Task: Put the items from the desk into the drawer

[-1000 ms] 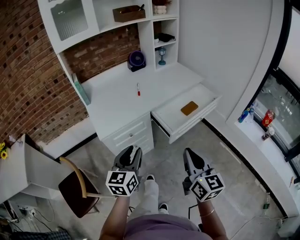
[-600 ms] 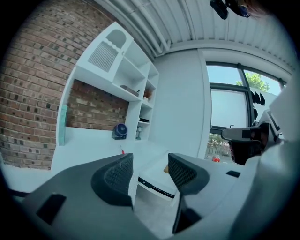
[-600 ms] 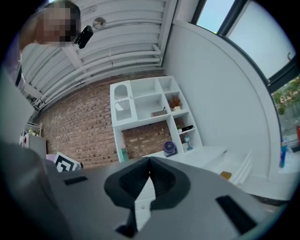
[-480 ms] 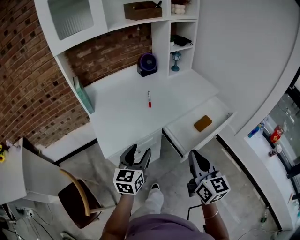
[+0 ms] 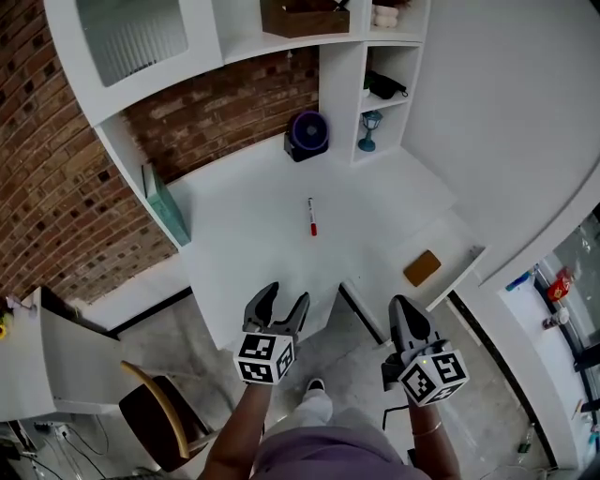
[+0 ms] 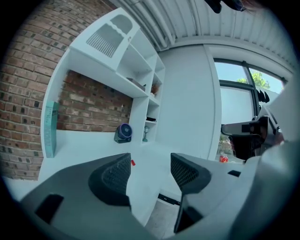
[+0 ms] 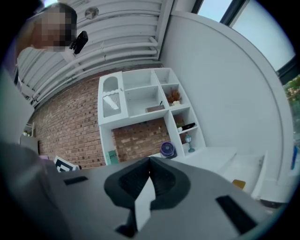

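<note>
A red pen [image 5: 312,217] lies alone in the middle of the white desk [image 5: 244,225]; in the left gripper view the red pen [image 6: 133,162] shows past the left jaw. The drawer [image 5: 466,261] stands pulled out at the desk's right, with a flat brown item [image 5: 423,267] inside. My left gripper [image 5: 283,298] hangs at the desk's front edge, short of the pen. Its jaws have just been opening and hold nothing. My right gripper [image 5: 404,307] is shut and empty, in front of the drawer.
A purple fan [image 5: 307,135] stands at the back of the desk and a teal book [image 5: 161,202] leans at its left end. Shelves above hold a small blue lamp [image 5: 371,127] and a wooden box [image 5: 298,17]. A chair [image 5: 155,412] stands lower left.
Both grippers have moved forward to the desk's front edge. The left jaws have spread wider. The right jaws have stayed shut.
</note>
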`<state>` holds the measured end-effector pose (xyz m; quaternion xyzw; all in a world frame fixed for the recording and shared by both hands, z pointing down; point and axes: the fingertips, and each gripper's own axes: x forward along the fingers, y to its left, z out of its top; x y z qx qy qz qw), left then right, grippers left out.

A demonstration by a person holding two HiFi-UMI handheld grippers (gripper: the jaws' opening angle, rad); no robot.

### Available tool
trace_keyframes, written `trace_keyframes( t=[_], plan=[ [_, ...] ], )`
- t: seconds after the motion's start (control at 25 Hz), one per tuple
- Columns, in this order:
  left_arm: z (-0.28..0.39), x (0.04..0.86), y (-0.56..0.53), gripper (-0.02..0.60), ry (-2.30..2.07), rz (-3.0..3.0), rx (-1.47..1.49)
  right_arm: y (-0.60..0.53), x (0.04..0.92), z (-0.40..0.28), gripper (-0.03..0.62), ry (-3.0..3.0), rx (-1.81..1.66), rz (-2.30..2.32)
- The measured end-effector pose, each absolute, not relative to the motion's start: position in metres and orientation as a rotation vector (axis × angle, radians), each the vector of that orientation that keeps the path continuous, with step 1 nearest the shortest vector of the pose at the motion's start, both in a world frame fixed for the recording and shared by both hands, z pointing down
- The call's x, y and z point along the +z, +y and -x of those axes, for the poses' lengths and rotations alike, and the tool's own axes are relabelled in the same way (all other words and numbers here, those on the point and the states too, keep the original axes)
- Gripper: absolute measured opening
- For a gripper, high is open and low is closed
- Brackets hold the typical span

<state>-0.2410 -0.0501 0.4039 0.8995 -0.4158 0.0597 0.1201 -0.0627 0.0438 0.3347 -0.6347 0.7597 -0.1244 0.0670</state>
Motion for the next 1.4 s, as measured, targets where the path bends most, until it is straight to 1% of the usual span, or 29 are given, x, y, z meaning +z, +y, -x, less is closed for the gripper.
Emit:
trace_keyframes(
  t=[0.32,0.8,1.04,1.4],
  plan=[
    [0.232,0.413,-0.095,0.258,-1.217,-2.618,0.208,0.005,0.335,0.054,0.003,2.276,-0.386,1.928],
    [0.191,0.437,-0.162,0.258,-1.298,-2.549,0.275,-0.068,0.331,0.005,0.003,2.316,-0.334,1.856],
    [0.173,0.445,-0.190,0.252,-1.361,-2.493,0.286,-0.111,0.339,-0.016,0.003,2.369,-0.387,1.778],
    [0.154,0.456,-0.228,0.238,-1.460,-2.429,0.331,-0.161,0.347,-0.020,0.003,2.473,-0.419,1.640]
  ],
)
